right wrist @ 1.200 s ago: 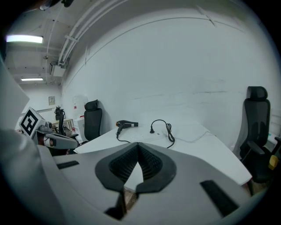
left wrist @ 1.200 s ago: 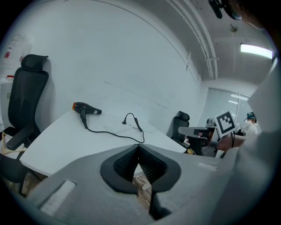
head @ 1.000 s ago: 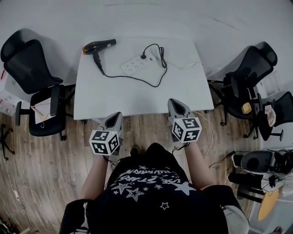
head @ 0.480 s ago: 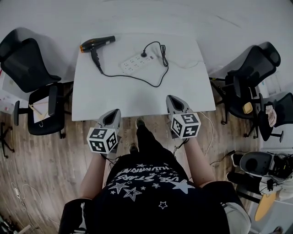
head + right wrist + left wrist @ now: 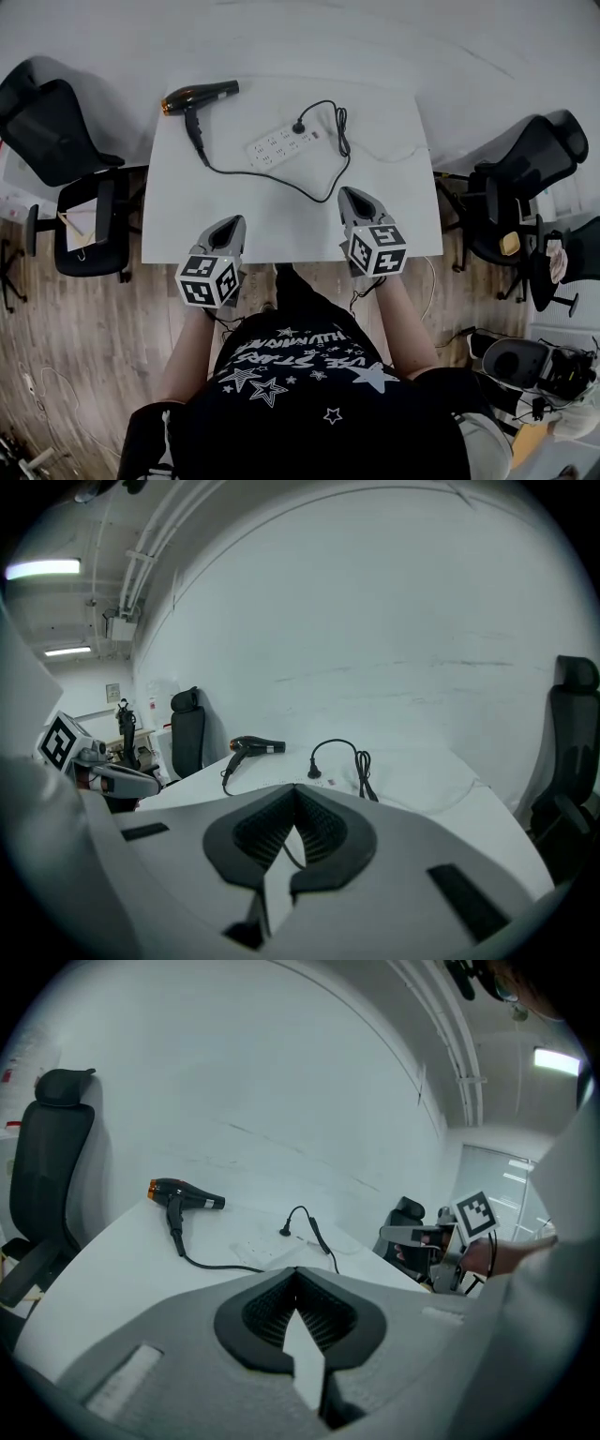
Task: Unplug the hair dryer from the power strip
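Hair dryer plug point(image 5: 299, 126), well ahead of both pressed-together jaws: likely stiff, snug; pinch body, not cord point(image 5: 246, 172).

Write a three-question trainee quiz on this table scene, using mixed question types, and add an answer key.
1. True or false: the black plug stands in the power strip.
2. Multiple choice: the left hand-held gripper is (A) shut with nothing between its jaws, (B) shut on the cord, (C) wide open.
3. Fill in: seen from the person, the hair dryer lies at the far ____ corner of the table.

Key: 1 true; 2 A; 3 left.
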